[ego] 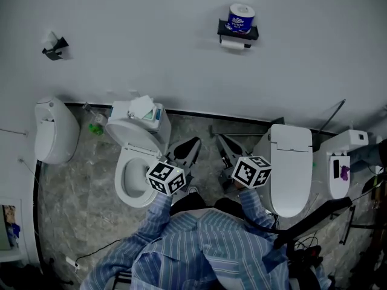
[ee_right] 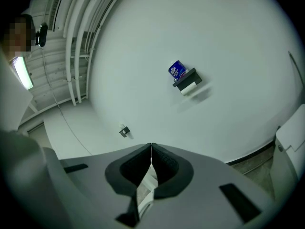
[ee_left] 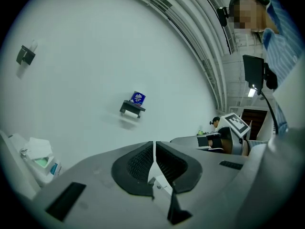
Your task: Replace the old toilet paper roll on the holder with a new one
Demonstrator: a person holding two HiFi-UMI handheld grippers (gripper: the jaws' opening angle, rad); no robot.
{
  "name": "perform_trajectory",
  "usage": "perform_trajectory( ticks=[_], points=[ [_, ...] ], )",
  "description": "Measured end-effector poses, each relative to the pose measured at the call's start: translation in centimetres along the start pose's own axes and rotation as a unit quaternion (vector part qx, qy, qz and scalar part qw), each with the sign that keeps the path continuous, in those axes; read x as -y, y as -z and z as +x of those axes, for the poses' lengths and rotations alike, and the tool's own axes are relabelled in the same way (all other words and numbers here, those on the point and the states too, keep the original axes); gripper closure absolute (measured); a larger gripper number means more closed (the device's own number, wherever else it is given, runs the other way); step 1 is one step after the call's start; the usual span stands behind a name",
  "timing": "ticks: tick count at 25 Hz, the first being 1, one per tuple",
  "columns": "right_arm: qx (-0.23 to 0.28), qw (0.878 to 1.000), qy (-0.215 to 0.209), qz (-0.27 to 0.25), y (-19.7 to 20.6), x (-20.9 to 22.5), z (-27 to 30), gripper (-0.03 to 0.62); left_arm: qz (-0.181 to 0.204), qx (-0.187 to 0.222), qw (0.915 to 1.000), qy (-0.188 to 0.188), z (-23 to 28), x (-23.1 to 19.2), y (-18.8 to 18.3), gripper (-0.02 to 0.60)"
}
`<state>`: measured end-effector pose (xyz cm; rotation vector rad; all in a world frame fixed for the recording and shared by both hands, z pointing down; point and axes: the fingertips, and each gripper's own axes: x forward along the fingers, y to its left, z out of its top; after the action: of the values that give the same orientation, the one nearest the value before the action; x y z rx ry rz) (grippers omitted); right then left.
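A black holder [ego: 237, 33] is fixed high on the white wall, with a nearly spent white roll [ego: 233, 43] hanging under it. On its shelf stands a new roll in blue wrapping [ego: 240, 19]. The holder [ee_left: 132, 109] and the blue-wrapped roll [ee_left: 138, 98] show far off in the left gripper view, and the holder [ee_right: 188, 83] and roll [ee_right: 177, 71] likewise in the right gripper view. My left gripper [ego: 192, 145] and right gripper [ego: 221, 141] are held side by side well short of the wall, both shut and empty.
An open toilet [ego: 136, 173] stands at the left, its tank [ego: 136, 117] topped with tissues. A second toilet with a closed lid [ego: 290, 168] stands at the right. A white bin [ego: 53, 130] sits at the far left, and a small black bracket [ego: 54, 47] is on the wall.
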<state>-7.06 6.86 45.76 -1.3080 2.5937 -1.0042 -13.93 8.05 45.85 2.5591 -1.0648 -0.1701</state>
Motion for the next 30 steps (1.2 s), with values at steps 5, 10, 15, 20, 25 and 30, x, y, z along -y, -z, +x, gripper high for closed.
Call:
perform_trajectory(
  ticks=[5, 10, 15, 20, 25, 30],
  points=[
    [-0.005, 1.0, 0.02, 0.002, -0.1, 0.5, 1.6, 0.59, -0.021, -0.008, 0.9997, 0.008, 0.4, -2.2, 0.3, 0.575],
    [-0.013, 0.999, 0.031, 0.003, -0.6, 1.4, 3.0, 0.59, -0.036, -0.013, 0.9991, 0.015, 1.7, -3.4, 0.5, 0.574],
    [-0.033, 0.999, 0.03, 0.004, -0.6, 2.9, 4.3, 0.589, -0.056, -0.029, 0.998, 0.0, 2.9, -4.8, 1.3, 0.575],
    [-0.02, 0.999, 0.027, -0.021, -3.1, 5.0, 6.2, 0.591, -0.061, -0.024, 0.9974, -0.029, 4.8, -7.0, 0.9, 0.575],
    [-0.028, 0.999, 0.014, -0.026, -6.6, 8.7, 7.8, 0.59, -0.06, -0.017, 0.9966, -0.054, 9.0, -8.3, 0.1, 0.574],
    [-0.027, 0.999, 0.0, -0.043, -11.8, 13.2, 8.9, 0.589, -0.063, -0.003, 0.9961, -0.061, 15.9, -8.3, -1.2, 0.574]
  ],
)
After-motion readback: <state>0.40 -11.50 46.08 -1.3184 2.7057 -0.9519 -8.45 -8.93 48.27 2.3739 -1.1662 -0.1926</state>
